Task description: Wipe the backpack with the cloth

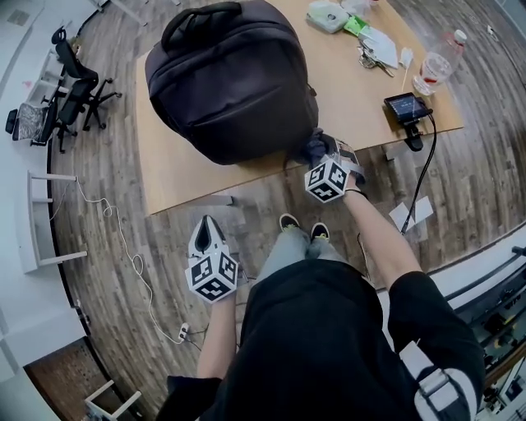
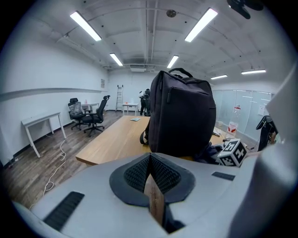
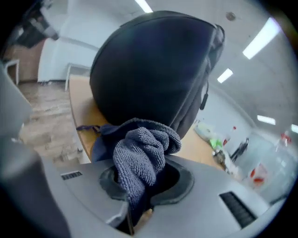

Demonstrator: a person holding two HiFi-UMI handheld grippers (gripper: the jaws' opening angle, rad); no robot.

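Backpack (image 1: 230,78): dark, near black, rounded shell, standing upright on the wooden table (image 1: 181,185), carry handle on top. In the head view it sits at 12 o'clock from the person, near the table's front edge. No compartment shows open, so its contents can't be seen.

Cloth (image 3: 139,153): grey-blue terry, bunched up. It is clamped in the right gripper (image 3: 142,195), whose jaws are narrow and pinched on the fabric. The wad bulges out ahead of the jaws. In the head view the cloth sits at the backpack's 5 o'clock, at its lower corner by the table edge. Whether it is pressed against the backpack or just beside it, I can't tell.

Left gripper (image 2: 151,174): jaws fully together with nothing between them. It is at the backpack's 7 o'clock, off the table and over the floor, pointing towards the backpack.

Other containers:
- Clear plastic bottle (image 1: 436,67) with a white cap, at the backpack's 3 o'clock. Fill level unreadable.
- Pale zipped pouch (image 1: 327,15) at 1 o'clock. It is closed, contents not visible.

Also on the table:
- Keys (image 1: 374,59) between the pouch and the bottle.
- Small screen device (image 1: 407,105) at 4 o'clock on the table edge, with a cable hanging down.

Office chairs (image 1: 74,90) at 9 o'clock on the wood floor.
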